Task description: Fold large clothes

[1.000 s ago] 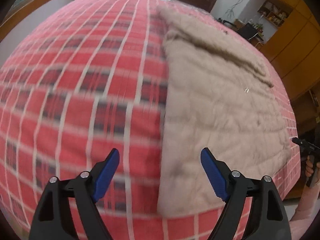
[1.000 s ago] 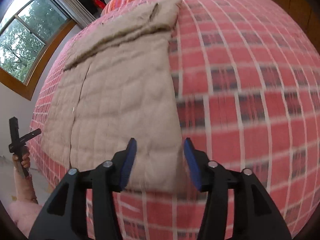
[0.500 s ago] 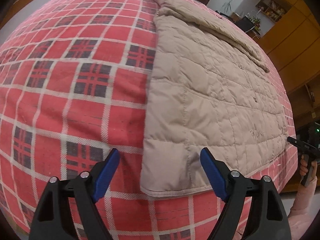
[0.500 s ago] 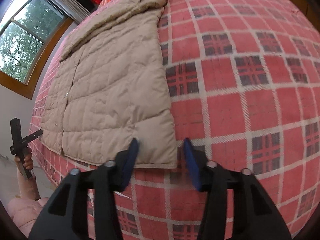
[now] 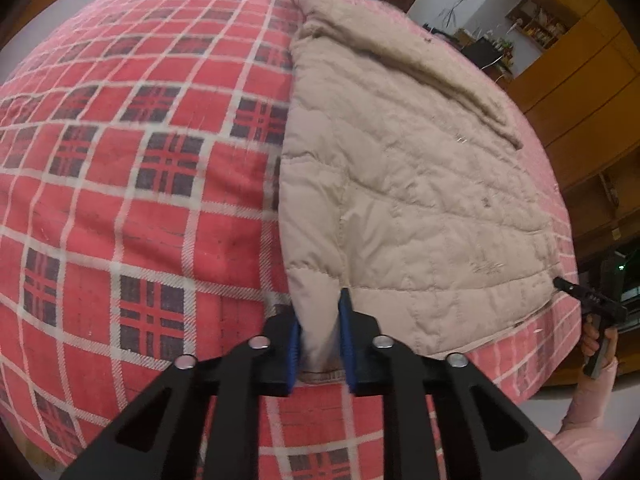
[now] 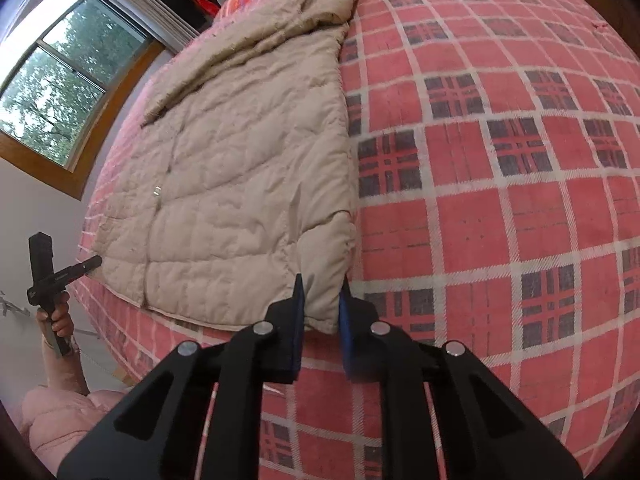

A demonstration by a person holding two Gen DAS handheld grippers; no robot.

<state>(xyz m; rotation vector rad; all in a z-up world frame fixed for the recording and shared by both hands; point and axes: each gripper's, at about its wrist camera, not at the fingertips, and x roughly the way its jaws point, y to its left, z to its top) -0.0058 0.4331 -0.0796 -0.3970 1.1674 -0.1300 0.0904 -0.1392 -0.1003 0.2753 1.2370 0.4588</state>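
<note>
You are closing both grippers on the quilted beige jacket (image 5: 420, 184), where 1 second ago each one was hovering wide open above the near hem. Your left gripper (image 5: 319, 328) is now pinching the near left corner of the hem, its blue pads (image 5: 294, 354) pressing the fabric from both sides. Your right gripper (image 6: 321, 304) is clamping the near right corner, and the cloth there is bunching up between its pads (image 6: 298, 316). Both cameras are sitting lower and closer to the plaid bedspread (image 5: 140, 200).

Black tongs (image 5: 320, 322), blue pads (image 5: 294, 354), pink sleeve (image 6: 56, 412).
</note>
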